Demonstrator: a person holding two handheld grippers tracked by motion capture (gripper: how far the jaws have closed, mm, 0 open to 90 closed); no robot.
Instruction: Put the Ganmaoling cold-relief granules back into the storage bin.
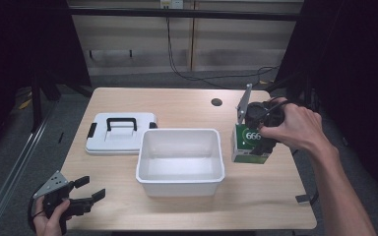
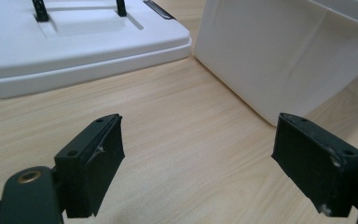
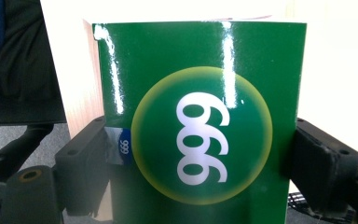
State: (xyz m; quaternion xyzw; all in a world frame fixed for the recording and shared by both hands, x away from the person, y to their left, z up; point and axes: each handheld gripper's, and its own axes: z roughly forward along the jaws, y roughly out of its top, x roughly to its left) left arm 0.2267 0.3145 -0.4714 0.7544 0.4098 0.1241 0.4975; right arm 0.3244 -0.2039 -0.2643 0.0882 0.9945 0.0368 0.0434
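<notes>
Right gripper [image 1: 259, 140] clamps the green box [image 1: 248, 145].
The box sits right of centre, beside the white bin [image 1: 180, 160]. Left gripper [image 1: 89, 193], lower left, gapes wide, holding nothing.

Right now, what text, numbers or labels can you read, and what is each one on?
"666" or "999", reading direction unclear: large white digits in the circle on the green box.
"666": small white digits on the blue patch at the box's edge.
The white bin and white lid show no text.
</notes>
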